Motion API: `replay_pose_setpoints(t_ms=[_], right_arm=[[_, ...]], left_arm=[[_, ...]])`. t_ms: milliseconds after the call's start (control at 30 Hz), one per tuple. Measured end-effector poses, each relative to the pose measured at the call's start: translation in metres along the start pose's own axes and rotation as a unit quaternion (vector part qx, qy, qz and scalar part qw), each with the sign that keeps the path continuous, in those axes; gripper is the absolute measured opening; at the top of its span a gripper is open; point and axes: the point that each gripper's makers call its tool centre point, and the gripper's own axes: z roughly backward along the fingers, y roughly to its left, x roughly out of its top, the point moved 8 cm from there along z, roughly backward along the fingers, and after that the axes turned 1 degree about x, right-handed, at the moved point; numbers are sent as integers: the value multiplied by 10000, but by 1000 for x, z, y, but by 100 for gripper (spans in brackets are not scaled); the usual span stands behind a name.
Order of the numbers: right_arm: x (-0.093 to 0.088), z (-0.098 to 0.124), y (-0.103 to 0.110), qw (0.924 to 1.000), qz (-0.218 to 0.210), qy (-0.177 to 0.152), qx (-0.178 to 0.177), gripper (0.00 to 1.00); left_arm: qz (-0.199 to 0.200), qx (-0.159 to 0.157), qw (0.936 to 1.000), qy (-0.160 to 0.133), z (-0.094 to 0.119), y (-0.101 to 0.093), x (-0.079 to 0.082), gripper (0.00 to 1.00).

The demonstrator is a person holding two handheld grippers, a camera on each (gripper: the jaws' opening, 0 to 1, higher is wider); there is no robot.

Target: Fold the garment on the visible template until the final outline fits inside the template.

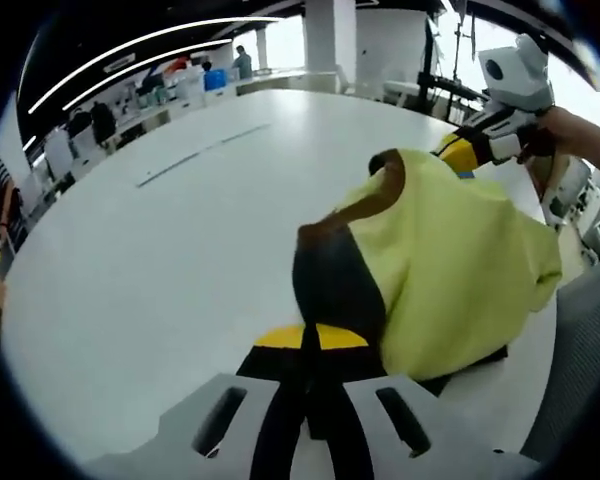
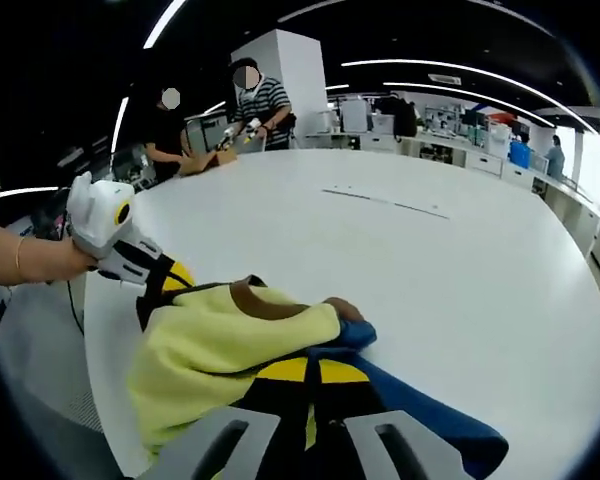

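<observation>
The garment (image 1: 460,270) — a pale yellow top with a brown neck trim and a blue part — hangs bunched between your two grippers above the near edge of the white table (image 1: 180,250). In the right gripper view the same garment (image 2: 220,345) shows its yellow body at left, the brown trim along the upper fold and the blue part trailing to the lower right, where it lies on the table (image 2: 430,280).

Your left gripper (image 1: 313,345) is clenched on the garment: dark fabric runs down between the two jaws, which stand close together at the bottom of the left gripper view. From the right gripper view this gripper (image 2: 155,278) enters from the left, held by your hand (image 2: 30,260), with its tip buried in the yellow cloth.

Your right gripper (image 2: 313,375) is likewise closed on the garment — the cloth is drawn in between its jaws beneath the yellow-and-black tip. In the left gripper view it (image 1: 460,152) appears at upper right, its tip touching the top edge of the yellow fabric.

A thin dark line (image 1: 200,152) crosses the table well apart from the garment. Two people (image 2: 220,110) stand at the far edge of the table, and shelves and desks line the room behind.
</observation>
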Motion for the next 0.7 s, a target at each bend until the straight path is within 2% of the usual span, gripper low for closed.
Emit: replay_pose_setpoints(t_ms=[67,100,167,333,700], right_arm=[[2,3,-1,10000,5,-44,12,0],[4,5,-1,10000,8,-63,10,0],[6,8,-3,9999,14,-89,-66,0],[13,15,-3,9998,95,-177,-79,0],[30,31,-10,9985,389,-331,-194,0]], left_arm=[[66,50,10000,-43,3,0,0,0],[289,97,9995,-128,6,1,2,0],[485,175,9982,-294,13,4,6,0],[392,294,9969,-617,29,10,20,0],[-35,718,9938,-848,55,24,38,0]])
